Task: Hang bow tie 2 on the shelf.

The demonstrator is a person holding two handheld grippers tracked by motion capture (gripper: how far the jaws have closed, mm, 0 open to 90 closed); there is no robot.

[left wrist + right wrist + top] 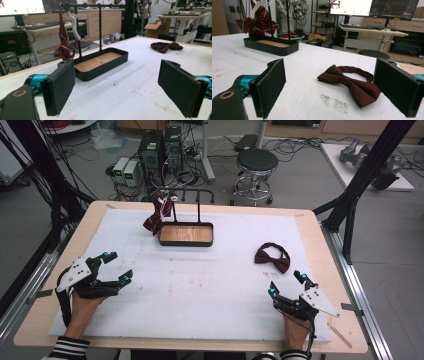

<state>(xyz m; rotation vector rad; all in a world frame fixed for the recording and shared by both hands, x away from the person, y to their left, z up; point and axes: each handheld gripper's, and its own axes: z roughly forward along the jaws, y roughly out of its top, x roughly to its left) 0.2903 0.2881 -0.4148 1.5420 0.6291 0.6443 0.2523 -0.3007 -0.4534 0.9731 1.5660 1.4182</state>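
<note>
Right gripper (332, 87) spread wide and empty, bow tie (352, 81) just ahead of it.

The bow tie lies flat on the white mat (200, 285), long axis running crosswise between the jaws, well right of the tray (186, 234). The left gripper (112, 268), also spread and empty, rests far off; the right is much nearer, and likely makes the pick.

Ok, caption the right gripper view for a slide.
Open right tool faces a dark red fabric bow tie lying on the white table.
</note>
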